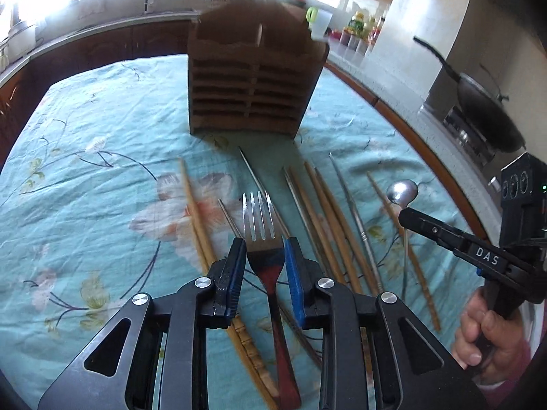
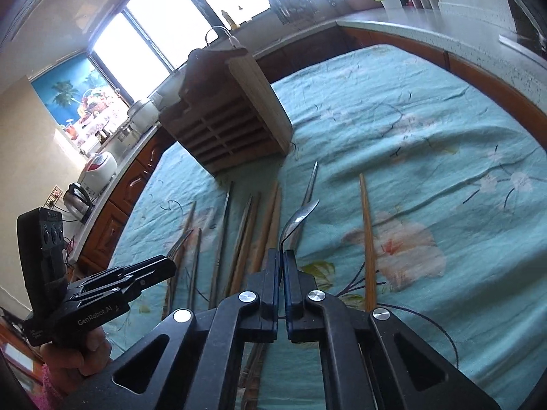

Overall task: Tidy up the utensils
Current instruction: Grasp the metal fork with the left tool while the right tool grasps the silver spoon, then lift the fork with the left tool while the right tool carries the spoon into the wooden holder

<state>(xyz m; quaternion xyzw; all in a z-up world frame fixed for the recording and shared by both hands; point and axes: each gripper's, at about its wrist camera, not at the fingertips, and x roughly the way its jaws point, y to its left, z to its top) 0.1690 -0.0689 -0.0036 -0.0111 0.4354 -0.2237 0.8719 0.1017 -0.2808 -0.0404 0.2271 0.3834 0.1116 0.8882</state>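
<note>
Lettering "DAS" on right tongs

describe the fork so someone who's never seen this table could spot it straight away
Start at the wooden utensil rack standing on the teal flowered cloth; chopsticks lie in a row before it. Among them, between the left gripper fingers, is the fork: the only pronged piece, with a dark red handle.

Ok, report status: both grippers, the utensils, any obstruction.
Left gripper clamped on red-handled steel fork. Right gripper shut on steel spoon. Slatted wooden utensil holder ahead; loose chopsticks beneath.
</note>
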